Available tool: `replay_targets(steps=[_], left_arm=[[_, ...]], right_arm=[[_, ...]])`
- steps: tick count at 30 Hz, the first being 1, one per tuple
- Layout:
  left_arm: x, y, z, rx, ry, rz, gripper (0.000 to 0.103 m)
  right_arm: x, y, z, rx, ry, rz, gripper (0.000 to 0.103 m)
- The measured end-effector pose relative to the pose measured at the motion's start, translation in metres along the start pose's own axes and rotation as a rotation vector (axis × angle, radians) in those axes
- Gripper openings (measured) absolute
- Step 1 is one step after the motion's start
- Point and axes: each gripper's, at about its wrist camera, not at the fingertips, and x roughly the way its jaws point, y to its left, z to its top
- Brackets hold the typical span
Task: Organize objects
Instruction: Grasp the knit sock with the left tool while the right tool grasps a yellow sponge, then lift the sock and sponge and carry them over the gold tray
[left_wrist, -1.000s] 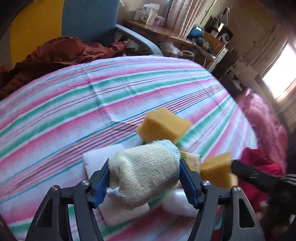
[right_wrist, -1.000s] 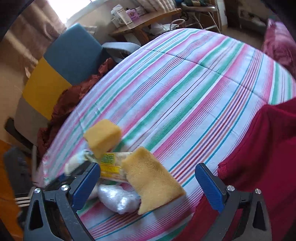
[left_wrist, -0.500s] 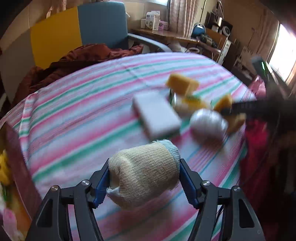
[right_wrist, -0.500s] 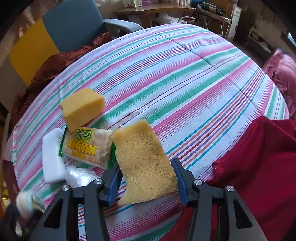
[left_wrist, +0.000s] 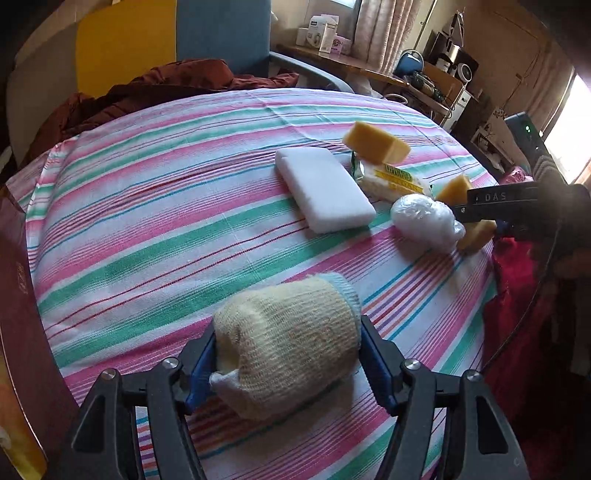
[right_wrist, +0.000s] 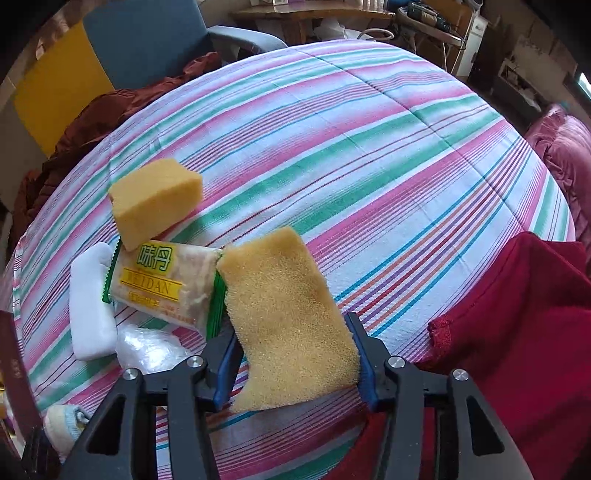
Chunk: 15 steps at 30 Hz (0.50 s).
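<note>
left gripper (left_wrist: 286, 363), bottom centre of the left wrist view, pinches a rolled beige knit sock (left_wrist: 286, 343) with a pale blue cuff; both blue pads press its sides. sock sits low over the striped cloth (left_wrist: 155, 206), lower middle of frame.

right gripper (right_wrist: 293, 363), bottom centre of the right wrist view, clamps a flat yellow sponge (right_wrist: 286, 314) by its lower end; pads touch both edges. its jaws have just been closing onto it, with a slight easing at the end. the sponge tilts up toward frame centre, its upper left corner touching the snack packet (right_wrist: 164, 284). in the left wrist view the same gripper shows at the right edge, the sponge only partly visible behind it.

remaining pile, right wrist view, left of centre: yellow-green snack packet lying flat, a thick yellow sponge block (right_wrist: 155, 201) resting on its upper end, a white foam block (right_wrist: 90, 310) just left of the packet, a crinkled clear plastic bundle (right_wrist: 146, 349) below the packet. in the left wrist view these sit upper right: white block, plastic bundle to its right, packet and sponge block behind.

red fabric (right_wrist: 517, 332) covers the right side of the right wrist view. blue and yellow chair (left_wrist: 177, 37) with a brown garment (left_wrist: 155, 88) at upper left of the left wrist view. a dark red box edge (left_wrist: 22, 332) runs down the left edge.
</note>
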Motion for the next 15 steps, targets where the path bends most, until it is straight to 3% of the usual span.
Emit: replay_targets(steps=[6,8,15], left_arm=[[-0.0016,0.0045,-0.0013,-0.018,0.0,-0.019,0.07],[-0.0024,0.0051,-0.0026,-0.019,-0.007,-0.025,0.07],[-0.0045,0.0072,-0.0043,-0.027,-0.012,-0.039,0.071]], right_arm=[[0.0025,0.0029,-0.0012,-0.012,-0.006,-0.012,0.061],[0.0034,0.0036,-0.0018,-0.017,-0.01,0.012,0.071],[0.0028,0.0071,-0.0043,-0.038,-0.004,-0.029,0.074]])
